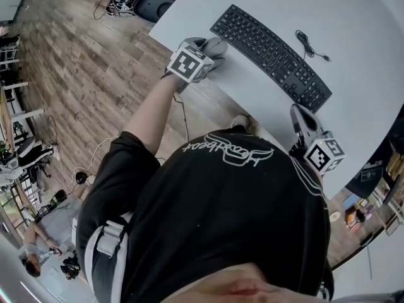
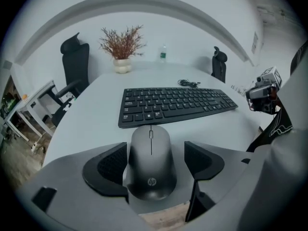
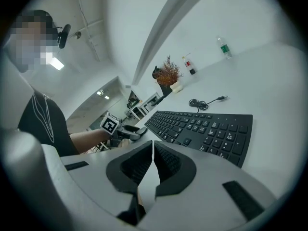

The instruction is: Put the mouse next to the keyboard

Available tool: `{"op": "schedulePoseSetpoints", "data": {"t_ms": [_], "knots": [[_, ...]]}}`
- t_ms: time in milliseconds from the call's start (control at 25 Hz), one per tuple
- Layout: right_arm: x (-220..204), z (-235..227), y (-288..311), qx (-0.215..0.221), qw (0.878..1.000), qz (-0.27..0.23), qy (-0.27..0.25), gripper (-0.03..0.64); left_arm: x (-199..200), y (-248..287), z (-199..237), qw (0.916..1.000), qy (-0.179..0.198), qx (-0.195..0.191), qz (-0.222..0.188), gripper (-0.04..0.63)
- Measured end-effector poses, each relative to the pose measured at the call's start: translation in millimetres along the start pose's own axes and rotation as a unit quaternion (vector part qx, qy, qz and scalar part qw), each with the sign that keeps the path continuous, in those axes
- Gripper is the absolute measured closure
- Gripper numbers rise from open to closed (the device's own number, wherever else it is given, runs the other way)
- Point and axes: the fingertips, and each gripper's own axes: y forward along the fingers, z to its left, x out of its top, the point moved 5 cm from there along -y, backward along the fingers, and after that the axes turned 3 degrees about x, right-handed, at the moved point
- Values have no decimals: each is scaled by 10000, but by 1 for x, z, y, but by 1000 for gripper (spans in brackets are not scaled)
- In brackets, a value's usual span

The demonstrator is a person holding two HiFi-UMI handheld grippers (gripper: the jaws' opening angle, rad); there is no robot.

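A rounded dark-grey mouse (image 2: 150,148) with a small logo lies between the parted jaws of my left gripper (image 2: 156,161), beside the keyboard (image 2: 175,105).

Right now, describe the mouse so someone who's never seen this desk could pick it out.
On the white table, find the black keyboard. Just before its left half lies the mouse, between the open jaws of the left gripper: small, rounded, dark grey, with a scroll wheel and an hp logo, unlike the flat keyboard.
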Motion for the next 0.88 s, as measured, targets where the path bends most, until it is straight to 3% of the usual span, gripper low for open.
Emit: {"op": "schedulePoseSetpoints", "data": {"t_ms": [200, 560, 680, 880], "knots": [[0, -3, 1, -20, 10000, -18, 90, 603, -3, 6, -1, 9994, 60, -66, 335, 230], [2, -6, 5, -8, 9999, 9, 103, 603, 5, 5, 2, 9989, 42, -60, 462, 238], [3, -6, 3, -32, 9999, -16, 104, 603, 5, 3, 3, 9987, -41, 12, 506, 293], [4, -6, -3, -68, 9999, -55, 82, 603, 2, 3, 4, 9988, -136, 101, 454, 298]]}}
